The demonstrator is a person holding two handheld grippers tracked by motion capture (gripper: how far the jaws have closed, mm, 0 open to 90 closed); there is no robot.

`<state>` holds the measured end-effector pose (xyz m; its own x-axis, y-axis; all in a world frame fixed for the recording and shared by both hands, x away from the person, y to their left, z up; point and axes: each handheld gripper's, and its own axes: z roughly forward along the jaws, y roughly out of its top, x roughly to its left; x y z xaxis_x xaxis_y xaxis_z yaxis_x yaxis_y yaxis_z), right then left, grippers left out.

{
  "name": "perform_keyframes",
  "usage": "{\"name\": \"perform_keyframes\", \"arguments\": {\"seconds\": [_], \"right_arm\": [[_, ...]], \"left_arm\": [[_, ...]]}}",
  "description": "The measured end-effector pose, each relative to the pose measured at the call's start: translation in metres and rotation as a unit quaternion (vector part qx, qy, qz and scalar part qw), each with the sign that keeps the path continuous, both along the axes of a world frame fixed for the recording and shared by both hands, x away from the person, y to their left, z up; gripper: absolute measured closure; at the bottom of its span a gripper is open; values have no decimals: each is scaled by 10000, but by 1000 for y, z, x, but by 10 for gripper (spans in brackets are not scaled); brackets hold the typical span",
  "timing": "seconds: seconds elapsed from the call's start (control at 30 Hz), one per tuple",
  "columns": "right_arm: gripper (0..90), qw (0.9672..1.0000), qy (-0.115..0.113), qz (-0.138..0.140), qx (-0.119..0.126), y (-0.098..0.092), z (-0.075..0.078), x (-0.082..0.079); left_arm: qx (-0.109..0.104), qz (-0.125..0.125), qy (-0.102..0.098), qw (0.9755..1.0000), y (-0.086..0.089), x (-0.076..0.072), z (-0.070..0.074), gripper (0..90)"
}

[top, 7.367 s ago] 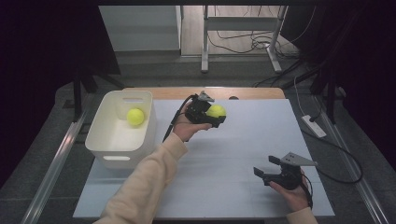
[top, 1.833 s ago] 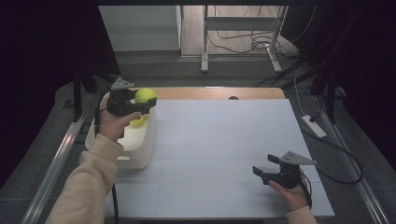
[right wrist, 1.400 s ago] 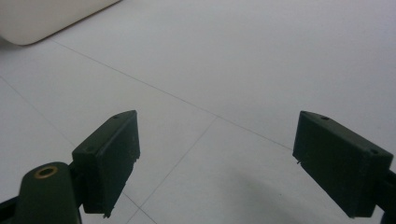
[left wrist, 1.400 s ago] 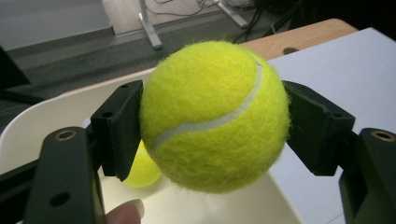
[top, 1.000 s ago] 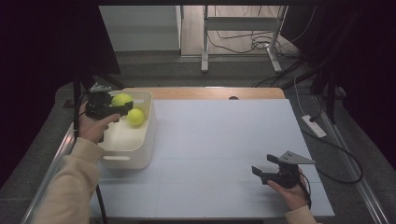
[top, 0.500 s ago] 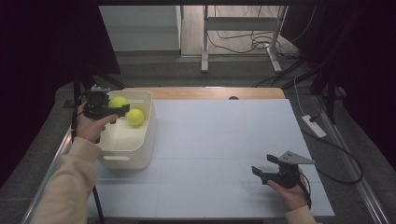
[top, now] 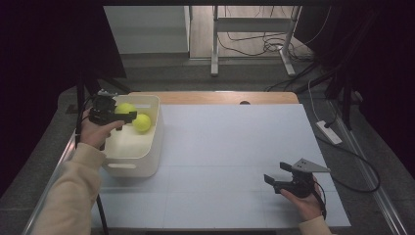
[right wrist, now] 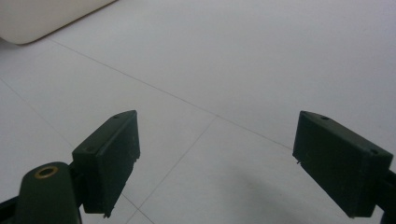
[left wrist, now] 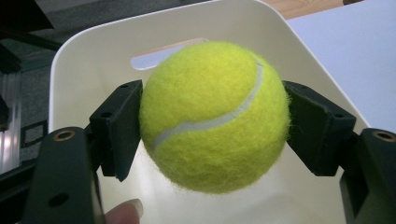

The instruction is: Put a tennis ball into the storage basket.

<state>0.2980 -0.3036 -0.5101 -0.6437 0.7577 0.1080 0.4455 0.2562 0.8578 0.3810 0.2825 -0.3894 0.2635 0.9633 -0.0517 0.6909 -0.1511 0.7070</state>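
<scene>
At the far left of the high view, the left tool (top: 119, 116) hangs over the rear left corner of the white rectangular plastic bin (top: 151, 147), which sits at the left edge of the white-covered tabletop (top: 235, 147). The left tool is clamped on a fuzzy yellow-green tennis ball (left wrist: 214, 115); the left gripper view shows both black pads pressed into the felt, with the bin's pale floor and handle slot behind it. A moment ago this hand was over the middle of the tabletop with the ball, and since then it has travelled across to the bin and sunk a little toward its inside. In the last half second it has hardly shifted, so I judge the carry to be over and the release to be the step in hand.

Just right of the held ball, a second yellow-green tennis ball (top: 142, 122) lies on the bin's floor near the back wall, where it was in the earlier pictures too. The two balls are close, perhaps touching; the high view does not settle it.

Further right the tabletop is bare. At the near right, the right tool (top: 276, 173) rests in the person's right hand (top: 303, 203) with its jaws spread wide and nothing between them, unmoved throughout. The right gripper view looks across plain white surface, with a corner of the bin at upper left.
</scene>
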Motion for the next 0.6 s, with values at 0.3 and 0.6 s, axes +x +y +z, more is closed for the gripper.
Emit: {"name": "perform_keyframes", "arguments": {"seconds": [0.3,0.6], "right_arm": [[144,10000,6,-12,0,-1,0,0],[144,10000,-5,5,2,0,0,1]], "left_arm": [[15,62,-5,10000,0,0,1,261],[-298,-120,-366,9988,-8,-10,13,129]]}}
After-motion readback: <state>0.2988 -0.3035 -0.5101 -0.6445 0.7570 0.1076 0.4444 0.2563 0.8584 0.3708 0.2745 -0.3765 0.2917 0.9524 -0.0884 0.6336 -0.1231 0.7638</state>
